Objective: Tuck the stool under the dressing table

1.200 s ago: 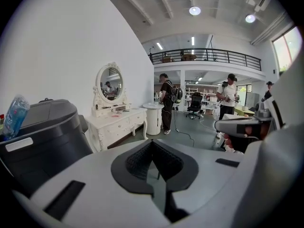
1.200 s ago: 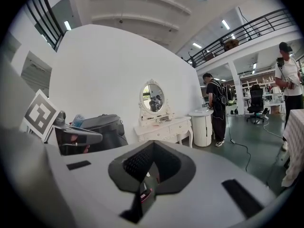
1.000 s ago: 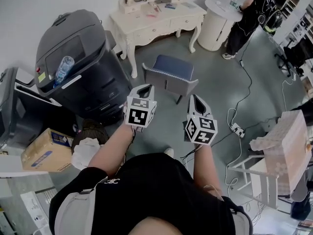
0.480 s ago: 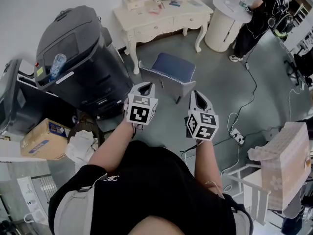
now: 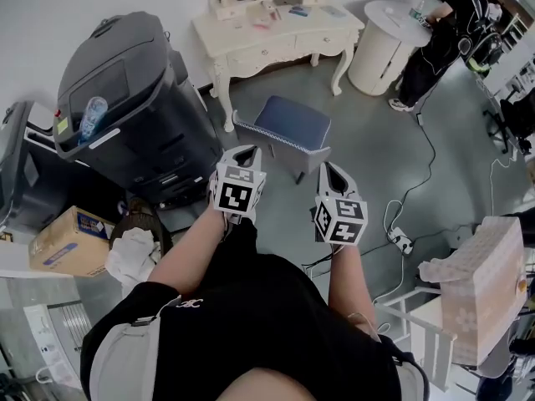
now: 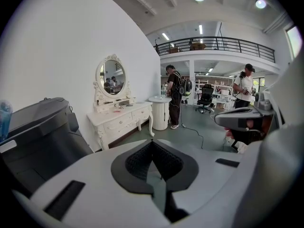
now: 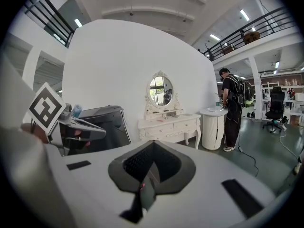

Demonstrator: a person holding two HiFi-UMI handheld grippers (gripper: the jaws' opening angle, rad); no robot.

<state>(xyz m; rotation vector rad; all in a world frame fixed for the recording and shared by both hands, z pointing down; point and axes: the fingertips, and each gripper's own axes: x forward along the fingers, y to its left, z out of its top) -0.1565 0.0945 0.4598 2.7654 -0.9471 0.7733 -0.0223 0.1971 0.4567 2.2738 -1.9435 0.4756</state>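
A stool (image 5: pixel 288 132) with a blue padded seat and pale frame stands on the grey floor, a little in front of the cream dressing table (image 5: pixel 276 36) with its oval mirror (image 6: pixel 113 77). My left gripper (image 5: pixel 247 153) is shut and empty, its tip close to the stool's near left corner. My right gripper (image 5: pixel 328 170) is shut too, holding nothing, just short of the stool's near right side. Both gripper views look over the shut jaws at the dressing table (image 7: pixel 168 127); the stool is hidden below them there.
A big dark grey machine (image 5: pixel 125 107) with a water bottle (image 5: pixel 88 115) on it stands left of the stool. A white round cabinet (image 5: pixel 380 44) and a person (image 5: pixel 443 32) are right of the table. Cables and a power strip (image 5: pixel 399 241) lie on the floor at right.
Both grippers have come forward toward the stool, side by side. The stool and table have not moved on the floor.
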